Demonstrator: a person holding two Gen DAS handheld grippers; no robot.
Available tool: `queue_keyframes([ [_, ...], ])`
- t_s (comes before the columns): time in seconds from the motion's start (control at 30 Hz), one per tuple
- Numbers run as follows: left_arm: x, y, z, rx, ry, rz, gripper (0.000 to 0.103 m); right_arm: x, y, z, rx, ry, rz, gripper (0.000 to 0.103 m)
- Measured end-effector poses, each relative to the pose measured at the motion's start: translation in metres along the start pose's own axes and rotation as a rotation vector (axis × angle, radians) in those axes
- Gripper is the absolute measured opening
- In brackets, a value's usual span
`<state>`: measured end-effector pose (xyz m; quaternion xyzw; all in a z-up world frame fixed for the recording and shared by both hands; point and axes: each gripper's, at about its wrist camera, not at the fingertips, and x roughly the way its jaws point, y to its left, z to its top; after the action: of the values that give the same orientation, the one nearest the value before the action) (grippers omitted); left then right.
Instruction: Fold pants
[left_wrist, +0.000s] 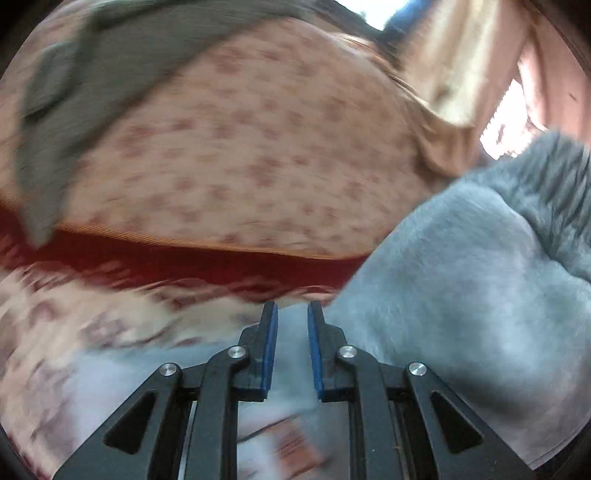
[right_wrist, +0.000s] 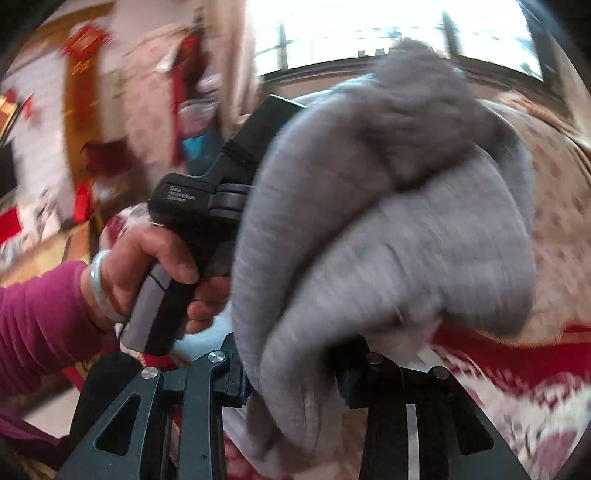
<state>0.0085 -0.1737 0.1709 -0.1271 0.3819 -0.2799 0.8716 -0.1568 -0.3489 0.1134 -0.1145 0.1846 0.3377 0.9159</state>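
The grey pants hang in a thick bunch between the fingers of my right gripper, which is shut on them; the cloth hides its fingertips. In the left wrist view the same grey pants fill the right side. My left gripper has a narrow gap between its blue pads. Pale grey cloth lies under the gap, nothing is pinched. In the right wrist view the person's hand holds the left gripper's black body just left of the pants.
A floral bedspread with a red band lies below. A dark grey garment lies on it at the far left. A bright window is behind. Both views are motion-blurred.
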Motion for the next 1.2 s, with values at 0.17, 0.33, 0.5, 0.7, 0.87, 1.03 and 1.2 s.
queue_keyframes([
  [0.17,-0.051,0.099,-0.053,-0.165,-0.035,0.199,0.021,0.077,0.046,-0.012,-0.049,0.115,0.107,0.041],
  [0.33,-0.079,0.142,-0.095,-0.217,-0.028,0.365,0.022,0.116,0.052,-0.043,0.092,0.186,0.326,0.069],
  [0.5,-0.116,0.131,-0.095,-0.207,-0.133,0.363,0.041,0.102,0.030,-0.049,0.268,0.175,0.483,0.071],
  [0.7,-0.133,0.075,-0.074,-0.116,-0.238,0.280,0.056,0.068,0.010,-0.037,0.324,0.067,0.461,0.081],
  [0.87,-0.120,0.032,-0.058,-0.032,-0.219,0.224,0.062,0.092,0.036,-0.042,0.323,0.107,0.513,0.082],
  [1.03,-0.095,0.021,-0.061,-0.027,-0.143,0.234,0.062,0.109,0.072,-0.057,0.265,0.114,0.554,0.089],
  [1.2,-0.075,0.024,-0.080,-0.010,-0.076,0.274,0.062,0.083,0.045,-0.063,0.344,0.113,0.595,0.090],
])
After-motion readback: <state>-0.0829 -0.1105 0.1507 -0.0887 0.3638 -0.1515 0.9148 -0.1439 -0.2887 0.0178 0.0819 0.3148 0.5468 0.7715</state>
